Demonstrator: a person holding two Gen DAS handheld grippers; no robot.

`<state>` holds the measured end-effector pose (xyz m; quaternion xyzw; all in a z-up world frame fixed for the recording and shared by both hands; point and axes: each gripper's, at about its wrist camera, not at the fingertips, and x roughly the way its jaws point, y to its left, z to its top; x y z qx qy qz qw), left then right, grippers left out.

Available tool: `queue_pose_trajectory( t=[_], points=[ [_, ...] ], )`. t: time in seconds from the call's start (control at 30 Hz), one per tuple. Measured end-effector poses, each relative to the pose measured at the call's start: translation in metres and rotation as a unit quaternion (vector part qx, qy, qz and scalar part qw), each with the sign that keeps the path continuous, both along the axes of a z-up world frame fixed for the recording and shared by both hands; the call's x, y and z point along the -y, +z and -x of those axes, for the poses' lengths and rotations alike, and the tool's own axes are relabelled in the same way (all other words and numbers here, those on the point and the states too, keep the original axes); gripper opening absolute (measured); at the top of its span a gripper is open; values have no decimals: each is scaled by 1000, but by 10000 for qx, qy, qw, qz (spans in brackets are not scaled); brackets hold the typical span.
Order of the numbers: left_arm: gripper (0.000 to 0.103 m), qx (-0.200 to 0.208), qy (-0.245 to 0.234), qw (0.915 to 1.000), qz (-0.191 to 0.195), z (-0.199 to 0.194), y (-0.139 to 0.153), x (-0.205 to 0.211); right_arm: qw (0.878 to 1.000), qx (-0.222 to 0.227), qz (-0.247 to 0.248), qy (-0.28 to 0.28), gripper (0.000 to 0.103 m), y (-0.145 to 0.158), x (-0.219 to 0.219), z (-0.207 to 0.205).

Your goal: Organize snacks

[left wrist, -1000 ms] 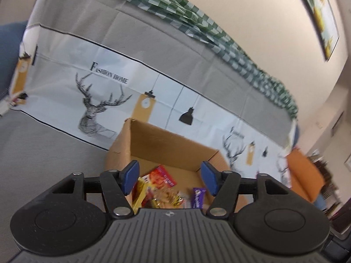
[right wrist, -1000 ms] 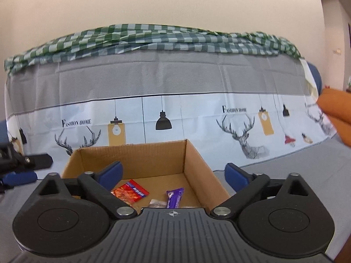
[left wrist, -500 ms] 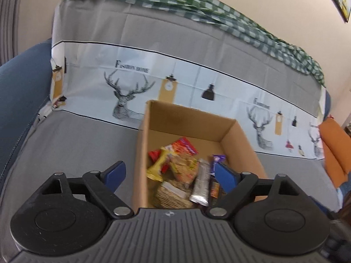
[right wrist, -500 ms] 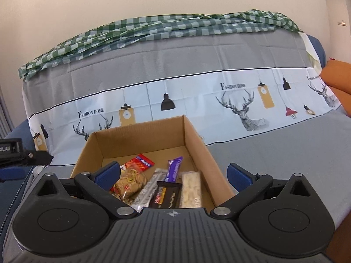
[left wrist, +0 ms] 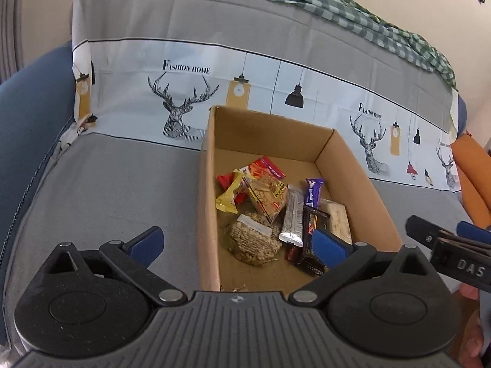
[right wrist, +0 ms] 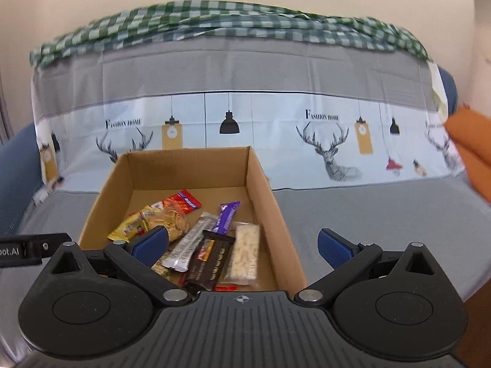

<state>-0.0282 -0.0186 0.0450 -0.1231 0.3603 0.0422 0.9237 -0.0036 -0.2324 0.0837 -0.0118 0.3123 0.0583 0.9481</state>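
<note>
An open cardboard box (left wrist: 207,184) (right wrist: 265,196) sits on the grey sofa seat and holds several snack packs: a purple bar (left wrist: 313,190) (right wrist: 228,216), a silver bar (left wrist: 293,216) (right wrist: 191,242), a dark bar (right wrist: 211,260), a white nut bar (right wrist: 244,253), a yellow pack (left wrist: 228,196) and a red pack (left wrist: 265,168). My left gripper (left wrist: 236,243) is open and empty, astride the box's left wall. My right gripper (right wrist: 244,245) is open and empty, astride the box's right wall.
The sofa back carries a grey and white deer-print cover (right wrist: 325,150) with a green checked cloth (right wrist: 214,27) on top. An orange cushion (right wrist: 469,141) lies at the right. A blue armrest (left wrist: 27,113) is at the left.
Both grippers have tilted down toward the box, so more of its contents show. The left gripper has opened wider.
</note>
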Motion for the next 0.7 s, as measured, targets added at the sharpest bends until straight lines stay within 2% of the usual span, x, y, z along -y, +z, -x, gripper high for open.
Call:
queue_pose_trajectory(
  t=[0.2,0.27,0.4,0.7],
  points=[
    [102,-154,-208,9996,-133,-1,-14,13,9990,-222,-365,120,102,-24,-6,-2],
    [102,-154,-217,9996,-89,-1,-17,17,9982,-461,-351,172,102,-32,-7,-4],
    [102,-43,-249,9997,-66,0,-17,25,9989,-339,-322,76,102,-30,-6,-2],
    [102,-94,-300,9994,-131,-3,-26,29,9983,-480,-317,69,102,-38,1,-14]
  ],
)
